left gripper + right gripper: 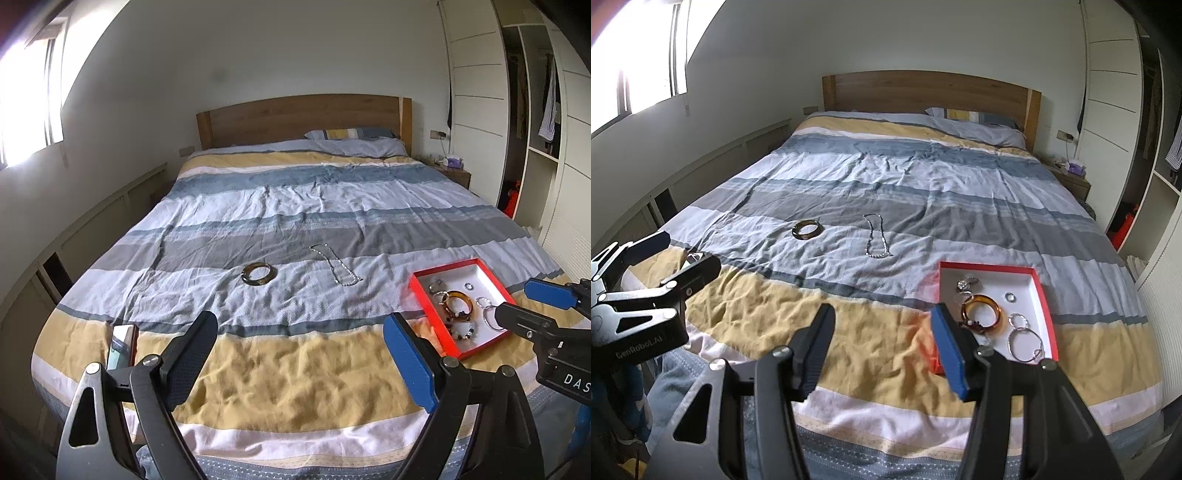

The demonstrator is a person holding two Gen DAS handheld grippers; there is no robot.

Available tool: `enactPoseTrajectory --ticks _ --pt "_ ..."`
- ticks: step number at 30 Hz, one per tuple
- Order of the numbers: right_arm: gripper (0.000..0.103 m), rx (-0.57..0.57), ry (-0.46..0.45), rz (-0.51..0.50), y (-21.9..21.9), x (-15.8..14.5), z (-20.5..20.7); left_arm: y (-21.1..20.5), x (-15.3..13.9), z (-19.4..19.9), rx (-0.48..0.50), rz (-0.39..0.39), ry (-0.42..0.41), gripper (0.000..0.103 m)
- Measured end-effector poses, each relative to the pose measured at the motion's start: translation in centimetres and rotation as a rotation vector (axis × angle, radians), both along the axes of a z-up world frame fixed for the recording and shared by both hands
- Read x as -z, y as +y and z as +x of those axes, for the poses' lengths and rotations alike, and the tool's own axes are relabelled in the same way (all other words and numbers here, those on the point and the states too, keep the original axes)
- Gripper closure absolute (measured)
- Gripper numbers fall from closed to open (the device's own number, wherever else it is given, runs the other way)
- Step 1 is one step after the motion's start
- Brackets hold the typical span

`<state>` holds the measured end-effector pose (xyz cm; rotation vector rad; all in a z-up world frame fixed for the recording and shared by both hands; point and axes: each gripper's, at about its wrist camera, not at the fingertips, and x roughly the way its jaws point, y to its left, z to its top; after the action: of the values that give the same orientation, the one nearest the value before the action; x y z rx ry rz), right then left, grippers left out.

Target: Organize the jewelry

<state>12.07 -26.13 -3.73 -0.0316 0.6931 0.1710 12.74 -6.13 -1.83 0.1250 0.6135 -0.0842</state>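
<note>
A red box with a white inside (476, 271) (1023, 284) lies on the striped bed cover at the right. It holds an amber bangle (458, 302) (981, 311), silver hoops (1027, 341), a small ring (1009, 297) and beaded pieces. A dark gold bangle (259, 273) (807, 229) and a silver chain necklace (334, 264) (876, 236) lie loose on the cover farther up. My left gripper (301, 341) (681, 253) is open and empty above the foot of the bed. My right gripper (882, 332) (524, 301) is open and empty, beside the box's near left corner.
A phone in a dark case (122, 347) lies near the bed's left foot edge. The wooden headboard (303, 118) and a pillow (351, 133) are at the far end. A bedside table (452, 171) and an open wardrobe (532, 129) stand at the right.
</note>
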Motion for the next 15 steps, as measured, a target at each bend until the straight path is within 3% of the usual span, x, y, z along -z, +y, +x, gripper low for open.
enactPoseTrajectory --ticks 15 --pt "0.051 -0.037 0.047 0.006 1.6 2.6 4.1 2.0 3.1 3.6 -0.046 -0.008 0.09 0.009"
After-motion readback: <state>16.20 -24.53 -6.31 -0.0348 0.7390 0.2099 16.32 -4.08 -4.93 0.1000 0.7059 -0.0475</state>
